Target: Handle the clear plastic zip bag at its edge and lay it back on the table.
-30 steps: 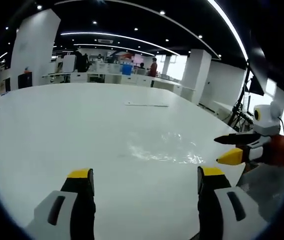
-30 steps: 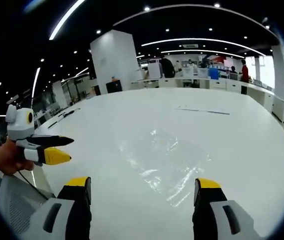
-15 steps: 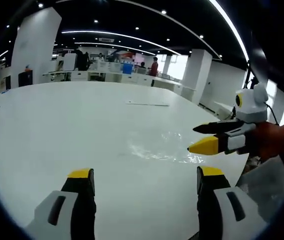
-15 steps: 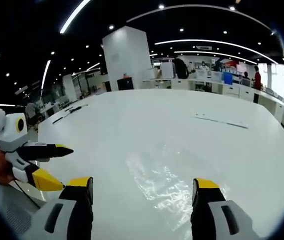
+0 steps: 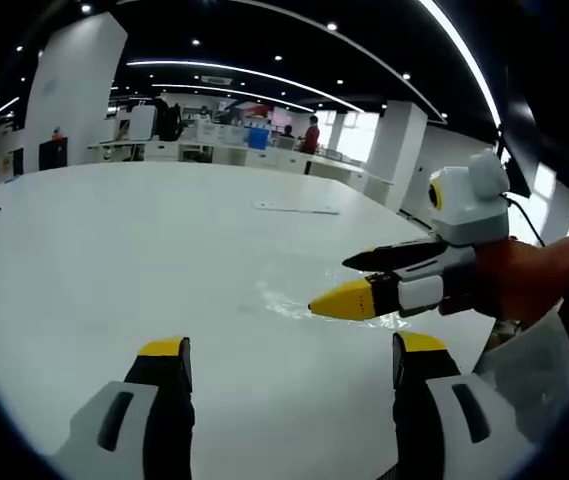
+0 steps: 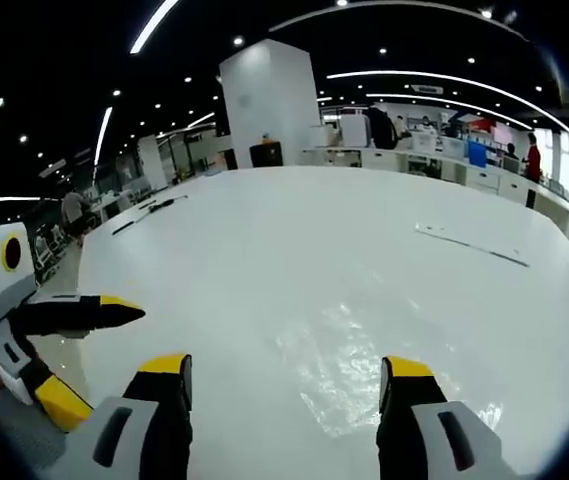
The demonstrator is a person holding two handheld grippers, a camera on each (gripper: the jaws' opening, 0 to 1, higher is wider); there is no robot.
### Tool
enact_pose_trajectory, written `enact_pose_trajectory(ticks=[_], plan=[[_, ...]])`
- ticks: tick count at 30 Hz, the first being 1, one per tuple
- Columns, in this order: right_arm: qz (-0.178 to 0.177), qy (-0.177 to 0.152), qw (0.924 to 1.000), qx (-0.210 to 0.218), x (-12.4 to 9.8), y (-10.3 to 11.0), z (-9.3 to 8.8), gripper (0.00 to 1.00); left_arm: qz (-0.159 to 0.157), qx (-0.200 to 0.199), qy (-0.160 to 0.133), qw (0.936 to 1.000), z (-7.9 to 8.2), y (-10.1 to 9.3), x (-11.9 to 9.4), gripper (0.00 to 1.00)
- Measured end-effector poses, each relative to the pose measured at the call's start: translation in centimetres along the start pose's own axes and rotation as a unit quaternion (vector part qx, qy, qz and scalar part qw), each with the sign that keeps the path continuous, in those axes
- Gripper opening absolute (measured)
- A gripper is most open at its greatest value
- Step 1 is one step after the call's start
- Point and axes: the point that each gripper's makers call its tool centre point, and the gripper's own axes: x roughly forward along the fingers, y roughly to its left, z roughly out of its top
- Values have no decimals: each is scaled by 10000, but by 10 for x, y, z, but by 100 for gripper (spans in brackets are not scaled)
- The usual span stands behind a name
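Presently the right gripper [image 6: 282, 365] is spread wide and holds nothing; the clear zip bag [image 6: 364, 372] lies flat on the white bench [image 6: 264, 230] directly ahead at 12 o'clock, between its jaws. The left gripper [image 5: 284, 345], likewise wide apart and empty, has the bag at 1 o'clock, farther off. Right gripper judged nearer.

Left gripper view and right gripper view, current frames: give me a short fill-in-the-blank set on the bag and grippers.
1. The clear plastic zip bag lies flat on the ____ table.
2. Both the left gripper and the right gripper have jaws that stand ____.
3. The jaw tips of both grippers are coloured ____.
4. In the left gripper view, the right gripper enters from the ____ side.

Missing words: white; open; yellow; right
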Motion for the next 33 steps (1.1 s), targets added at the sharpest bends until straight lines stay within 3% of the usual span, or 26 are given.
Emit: enact_pose_trajectory(ticks=[8, 20, 33], plan=[[54, 249, 9997, -40, 32, -13, 7, 75, -1, -80, -15, 10000, -2, 4, 4, 82], [24, 365, 9993, 107, 62, -20, 16, 71, 40, -158, -3, 9999, -3, 6, 3, 81], [33, 671, 9976, -174, 89, -15, -4, 67, 104, -257, -44, 9996, -1, 8, -1, 80]])
